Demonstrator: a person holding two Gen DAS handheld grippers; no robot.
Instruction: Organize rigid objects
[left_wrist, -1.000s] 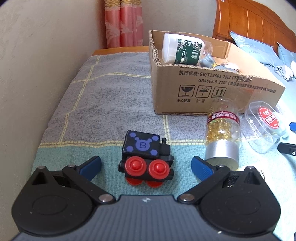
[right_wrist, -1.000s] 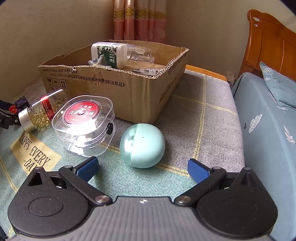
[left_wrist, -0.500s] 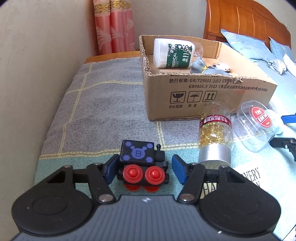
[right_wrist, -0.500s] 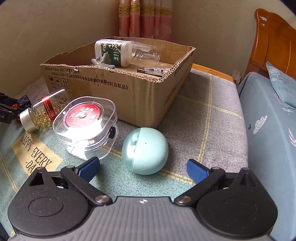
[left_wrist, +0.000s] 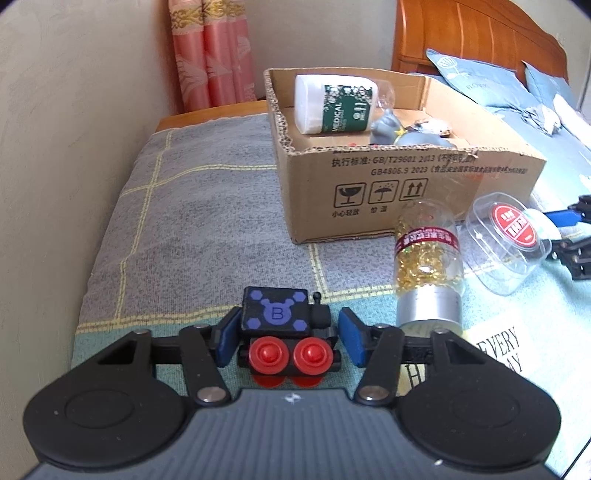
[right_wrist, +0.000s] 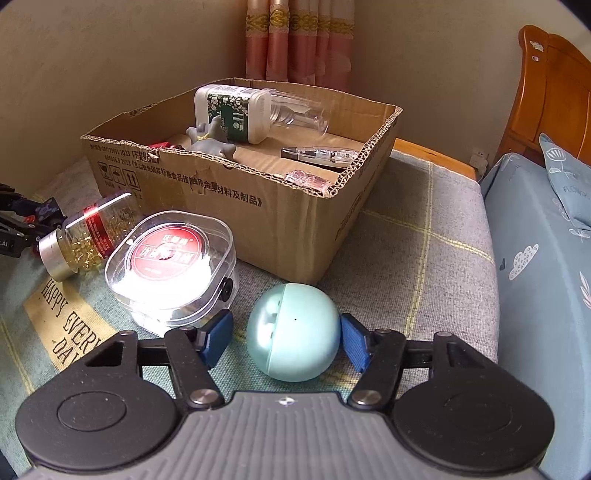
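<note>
A black toy train (left_wrist: 286, 328) with red wheels and a blue "B" roof sits between the fingers of my left gripper (left_wrist: 289, 338); the blue pads press its sides. A mint-green egg-shaped case (right_wrist: 293, 338) lies between the fingers of my right gripper (right_wrist: 290, 338); the right pad touches it and the left pad is close beside it. An open cardboard box (left_wrist: 399, 181) stands behind, also in the right wrist view (right_wrist: 258, 206). It holds a white-and-green bottle (left_wrist: 334, 105), a grey figurine (left_wrist: 388, 127) and small items.
A capsule bottle with a silver cap (left_wrist: 428, 266) lies to the right of the train, also in the right wrist view (right_wrist: 85, 240). A clear case with a red label (right_wrist: 170, 266) lies beside the egg case. A wall runs along the left. A blue bed (right_wrist: 535, 258) lies to the right.
My left gripper's fingers have closed from wide open onto the toy train. My right gripper has moved forward and its fingers have narrowed around the mint egg case.
</note>
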